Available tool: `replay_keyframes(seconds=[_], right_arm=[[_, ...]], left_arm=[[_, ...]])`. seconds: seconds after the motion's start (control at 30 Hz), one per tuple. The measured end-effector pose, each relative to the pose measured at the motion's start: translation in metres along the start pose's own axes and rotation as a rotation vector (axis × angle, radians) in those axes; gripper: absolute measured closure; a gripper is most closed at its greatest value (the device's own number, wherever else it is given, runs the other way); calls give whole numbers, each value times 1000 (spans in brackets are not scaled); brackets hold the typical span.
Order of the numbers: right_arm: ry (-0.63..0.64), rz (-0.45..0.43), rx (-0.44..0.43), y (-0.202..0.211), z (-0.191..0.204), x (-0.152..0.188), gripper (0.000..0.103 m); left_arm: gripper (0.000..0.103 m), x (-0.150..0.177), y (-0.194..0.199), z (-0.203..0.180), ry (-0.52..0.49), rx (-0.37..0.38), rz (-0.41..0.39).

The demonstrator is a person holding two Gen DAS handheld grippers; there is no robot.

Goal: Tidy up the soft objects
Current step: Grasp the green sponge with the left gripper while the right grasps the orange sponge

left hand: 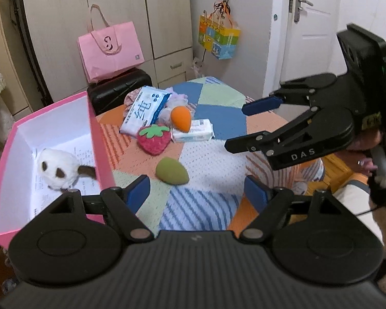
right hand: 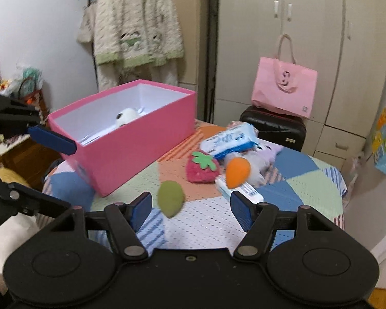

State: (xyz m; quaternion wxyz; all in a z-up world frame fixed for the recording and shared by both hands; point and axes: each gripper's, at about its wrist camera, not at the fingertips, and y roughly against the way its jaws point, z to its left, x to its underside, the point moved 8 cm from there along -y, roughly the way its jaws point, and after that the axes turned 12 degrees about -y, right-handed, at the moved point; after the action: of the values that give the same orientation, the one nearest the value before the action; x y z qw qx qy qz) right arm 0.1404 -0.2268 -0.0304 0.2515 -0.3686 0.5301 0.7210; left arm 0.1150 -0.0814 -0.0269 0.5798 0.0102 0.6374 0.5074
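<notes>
Scene at a patchwork-covered table [left hand: 213, 152], with the pink box [left hand: 100, 139] taken as landmark. Both hand-held grippers hang above the cloth, each spread wide and empty: the left gripper [left hand: 195, 193] just beside the box's near corner, the right gripper [right hand: 190, 209] farther out over the open cloth and seen side-on from the left camera [left hand: 240, 128]. The step in hand appears to be the approach to the next soft item, one piece being already stowed.

Contents of the box: a white plush toy with dark patches [left hand: 60, 168] lies on the white, printed lining; nothing else shows inside, though the near wall hides part of the floor in the right view.

Outside the box, nearest to it, lies a green egg-shaped sponge [left hand: 172, 171], alone on the cloth and in line with both grippers' open fingers. Beyond it, farther from the box, sits a strawberry plush [left hand: 154, 139]; touching or just beside that are a large tissue pack [left hand: 145, 112], an orange egg-shaped sponge [left hand: 181, 118] resting against a small tissue pack [left hand: 194, 132], and a pale lilac plush [right hand: 266, 154] partly buried under them.

Judgement: the next move calls for lowering one gripper over the green sponge, closing gently since it will compress, then carrying it over the box wall.
</notes>
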Motion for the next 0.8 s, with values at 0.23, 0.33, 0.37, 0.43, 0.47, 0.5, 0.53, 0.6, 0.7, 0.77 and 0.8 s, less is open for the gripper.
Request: replay_keyframes(seconds=[0.23,0.33,0.37,0.43,0.47,0.5,0.53,0.6,0.7,0.77,0.8], right_arm=[[-16,-69,-24,-21,-22,3,23],[-19,-92,-15,-32,-30,4,22],[-24,-95,-13,-36,-34,4,22],[-23,-91,-6,-45,-40,6,22],[-20,-90,0,-49,-43,6,22],[-22,-89,5,-54,-47,7,22],[-28,-85,5,-58,-51,7,22],[-49,-73,1,-67,-58,8,22],[-69,-61,-13,-80,-65,8,22],[-91,-54,-36,-88,-68,7,22],[-102,-57,-62,-91,-69,5,22]], left_arm=[[23,-2,-41,-2,38,-40,-22],[23,-2,-58,-2,40,-49,-17],[23,-2,-62,-1,45,-39,-13],[23,-1,-73,2,61,-32,-4],[23,0,-78,3,59,-37,1],[23,1,-83,5,56,-45,7],[23,2,-88,6,53,-57,14],[23,4,-95,8,60,-75,25],[23,5,-108,10,103,-73,33],[23,6,-118,9,120,-72,30],[23,7,-124,9,141,-70,35]])
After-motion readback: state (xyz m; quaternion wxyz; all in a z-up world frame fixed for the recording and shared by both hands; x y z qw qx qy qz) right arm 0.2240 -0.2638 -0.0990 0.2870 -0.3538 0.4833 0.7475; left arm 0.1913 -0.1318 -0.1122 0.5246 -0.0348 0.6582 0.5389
